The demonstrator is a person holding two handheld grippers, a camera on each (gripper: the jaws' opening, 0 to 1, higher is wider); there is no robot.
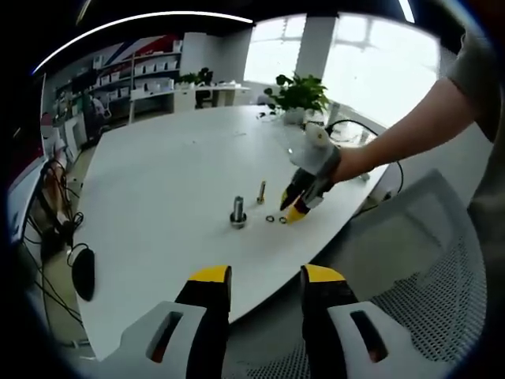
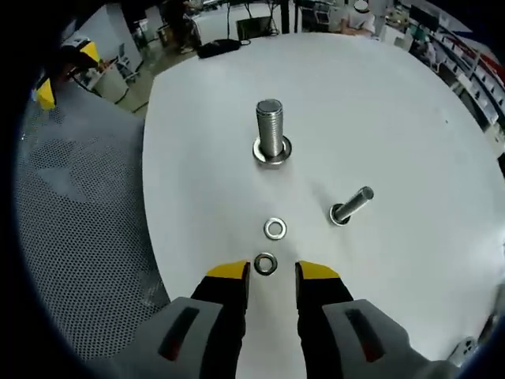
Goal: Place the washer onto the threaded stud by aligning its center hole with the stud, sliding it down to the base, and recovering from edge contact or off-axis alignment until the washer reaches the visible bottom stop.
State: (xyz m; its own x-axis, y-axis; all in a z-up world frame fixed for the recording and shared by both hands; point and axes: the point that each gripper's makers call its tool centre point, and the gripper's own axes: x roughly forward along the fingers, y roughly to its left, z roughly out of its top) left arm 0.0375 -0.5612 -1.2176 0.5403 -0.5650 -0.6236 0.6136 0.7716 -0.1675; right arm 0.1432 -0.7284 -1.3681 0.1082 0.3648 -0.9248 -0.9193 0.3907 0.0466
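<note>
1. The right gripper (image 2: 272, 272) is held with its yellow-tipped jaws parted, nothing clamped; a small metal washer (image 2: 265, 264) lies flat between the tips.
2. A second washer (image 2: 274, 229) lies just beyond.
3. The upright threaded stud (image 2: 270, 130) is seen on the smooth white table (image 2: 394, 103), a smaller bolt (image 2: 351, 205) lying tilted nearby.
4. The left gripper (image 1: 266, 278) is held apart, empty.
5. No writing can be read.

White table (image 1: 158, 181), mesh chair (image 1: 426, 260), shelving (image 1: 150, 71), bright windows (image 1: 379, 55)
</note>
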